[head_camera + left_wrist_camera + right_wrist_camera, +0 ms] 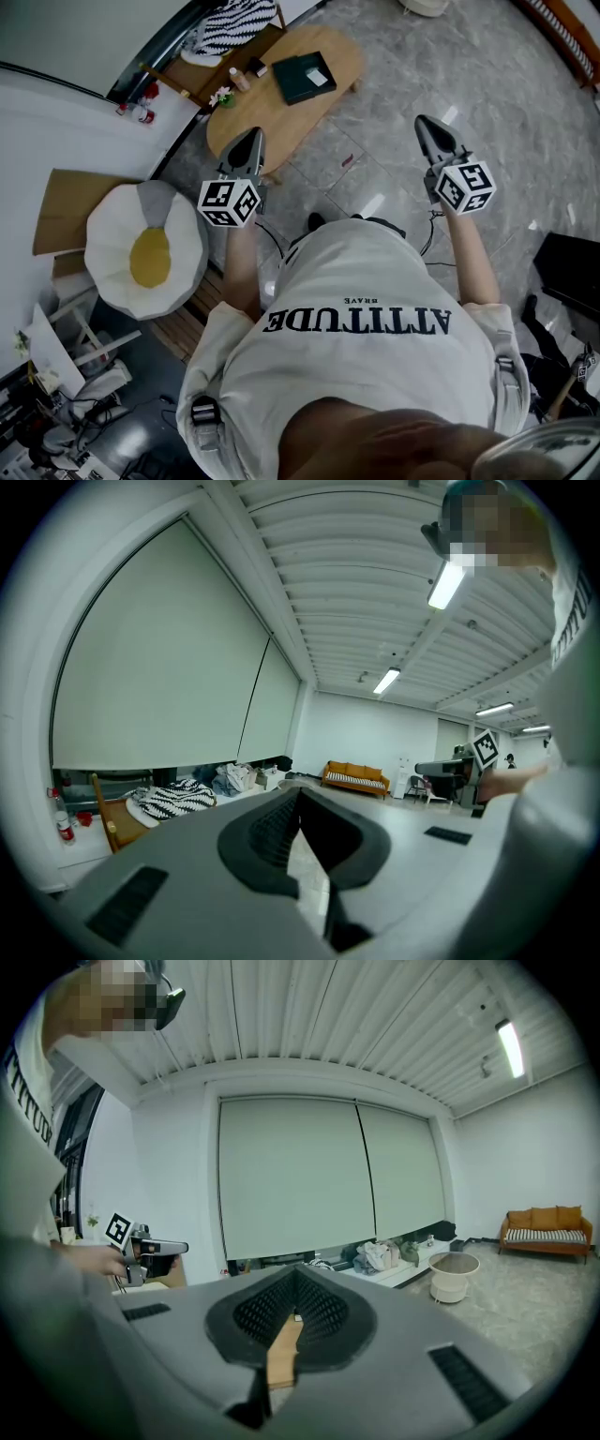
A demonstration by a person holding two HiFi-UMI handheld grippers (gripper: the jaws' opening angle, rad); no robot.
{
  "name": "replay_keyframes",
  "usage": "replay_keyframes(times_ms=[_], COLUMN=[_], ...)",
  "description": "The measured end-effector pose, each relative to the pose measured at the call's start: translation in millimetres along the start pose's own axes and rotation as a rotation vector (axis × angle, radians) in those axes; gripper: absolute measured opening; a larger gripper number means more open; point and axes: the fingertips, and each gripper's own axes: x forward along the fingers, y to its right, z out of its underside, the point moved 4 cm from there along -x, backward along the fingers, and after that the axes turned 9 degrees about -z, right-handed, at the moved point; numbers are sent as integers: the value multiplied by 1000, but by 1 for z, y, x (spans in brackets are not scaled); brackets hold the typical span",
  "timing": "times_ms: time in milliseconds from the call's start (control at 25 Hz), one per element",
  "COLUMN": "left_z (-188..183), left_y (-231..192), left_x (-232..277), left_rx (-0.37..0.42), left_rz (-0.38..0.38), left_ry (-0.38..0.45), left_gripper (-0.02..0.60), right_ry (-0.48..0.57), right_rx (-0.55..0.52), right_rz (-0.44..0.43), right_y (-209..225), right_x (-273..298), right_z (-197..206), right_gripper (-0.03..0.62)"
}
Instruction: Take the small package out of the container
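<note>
A dark flat container (305, 77) lies on an oval wooden coffee table (272, 117) ahead of me, with a small white item (319, 79) on top of it; I cannot tell whether that is the package. My left gripper (249, 134) is held in the air over the table's near edge, jaws together and empty. My right gripper (425, 121) hangs over the floor to the right of the table, also shut and empty. Both gripper views point level across the room: the left gripper (298, 791) and the right gripper (295, 1275) show closed tips, and neither shows the container.
A small bottle (240, 79) and flowers (222, 96) stand on the table's left end. A chair with a striped cloth (230, 23) is behind it. An egg-shaped cushion (145, 248) and cardboard (66, 206) lie at left. A black box (572, 272) sits at right.
</note>
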Motion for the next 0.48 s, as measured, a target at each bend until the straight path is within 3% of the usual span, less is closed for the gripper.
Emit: replay_keyframes(times_ms=[480], left_z=[9], left_y=[-20], left_x=[-8], left_rx=[-6], left_rz=[32], left_ry=[-16], left_gripper=[21], right_ry=[-7], right_rx=[10], right_rz=[30], right_y=[-24], right_x=[9], right_z=[3], right_gripper=[20])
